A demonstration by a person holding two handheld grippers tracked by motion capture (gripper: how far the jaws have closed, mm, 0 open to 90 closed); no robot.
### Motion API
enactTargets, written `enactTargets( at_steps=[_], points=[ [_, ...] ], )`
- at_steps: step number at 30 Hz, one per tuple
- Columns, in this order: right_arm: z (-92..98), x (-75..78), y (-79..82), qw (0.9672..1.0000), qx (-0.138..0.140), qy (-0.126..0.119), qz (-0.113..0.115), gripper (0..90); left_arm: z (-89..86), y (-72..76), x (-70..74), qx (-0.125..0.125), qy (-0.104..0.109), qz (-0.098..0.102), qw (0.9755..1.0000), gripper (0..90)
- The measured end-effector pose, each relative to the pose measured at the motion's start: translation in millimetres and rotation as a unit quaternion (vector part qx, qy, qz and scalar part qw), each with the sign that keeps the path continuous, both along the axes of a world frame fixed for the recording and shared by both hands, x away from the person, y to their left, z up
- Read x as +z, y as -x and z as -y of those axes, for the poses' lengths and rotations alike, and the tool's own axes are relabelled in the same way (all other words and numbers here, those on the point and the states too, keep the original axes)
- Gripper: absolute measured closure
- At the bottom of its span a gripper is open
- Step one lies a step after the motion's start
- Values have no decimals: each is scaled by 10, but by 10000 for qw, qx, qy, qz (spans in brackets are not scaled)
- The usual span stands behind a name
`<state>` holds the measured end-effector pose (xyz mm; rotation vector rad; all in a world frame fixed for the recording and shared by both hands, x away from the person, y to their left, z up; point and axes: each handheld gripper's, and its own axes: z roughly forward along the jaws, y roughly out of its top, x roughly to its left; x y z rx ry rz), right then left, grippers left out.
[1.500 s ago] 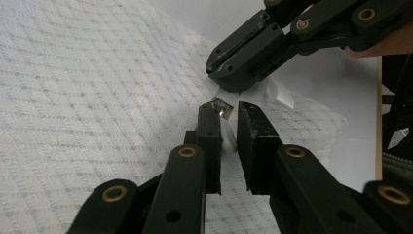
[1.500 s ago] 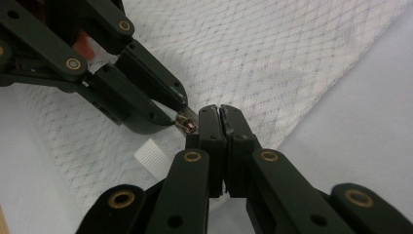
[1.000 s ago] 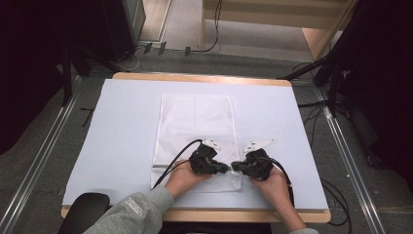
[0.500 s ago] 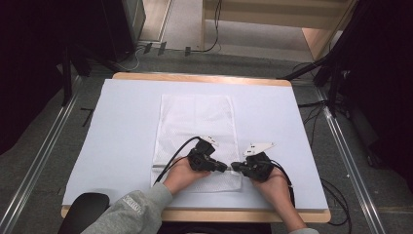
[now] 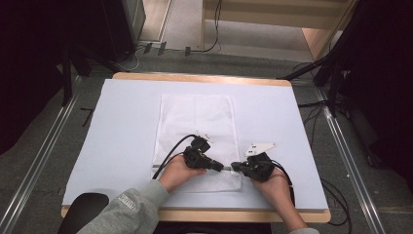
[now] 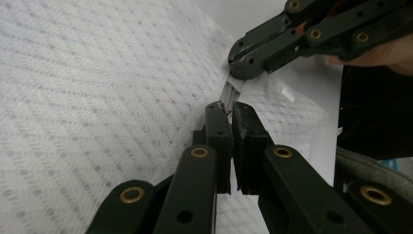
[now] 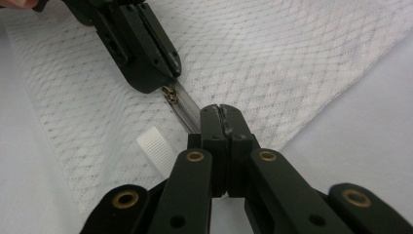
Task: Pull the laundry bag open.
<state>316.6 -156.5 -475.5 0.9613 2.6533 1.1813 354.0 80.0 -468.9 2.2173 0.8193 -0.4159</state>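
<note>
A white mesh bag point(image 5: 195, 122) lies flat in the middle of the light blue table point(image 5: 122, 146). Its grey zipper point(image 7: 185, 109) runs along the near edge. My left gripper point(image 5: 221, 167) points right and is shut on the zipper pull point(image 7: 170, 93). My right gripper point(image 5: 234, 168) points left, tip to tip with it, and is shut on the zipper's end. In the left gripper view my own jaws point(image 6: 230, 108) close on the zipper point(image 6: 229, 90), with the right gripper point(image 6: 238, 68) just beyond. In the right gripper view my shut jaws point(image 7: 225, 113) face the left gripper point(image 7: 168, 83). A white ribbed tab point(image 7: 156, 146) lies beside the zipper.
Bare table surface surrounds the bag on the left, right and far sides. The wooden front edge point(image 5: 195, 213) is close behind both hands. A dark rounded object point(image 5: 83, 207) sits at the near left corner. Cables point(image 5: 336, 195) trail off the right side.
The left gripper has drawn slightly to the left, so a short stretch of zipper shows between the two tips. The right gripper has stayed put.
</note>
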Motion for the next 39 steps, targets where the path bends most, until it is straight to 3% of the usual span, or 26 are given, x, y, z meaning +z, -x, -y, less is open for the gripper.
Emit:
enactTargets(
  at_steps=[18, 39],
  points=[
    [15, -10, -10, 10000, 51, -67, 5, 900, -241, -63, 80, 92, 19, -377, 9992, 878],
    [19, -13, -13, 9999, 88, -68, 26, 900, -537, -83, 208, 203, 36, -538, 9983, 878]
  ],
)
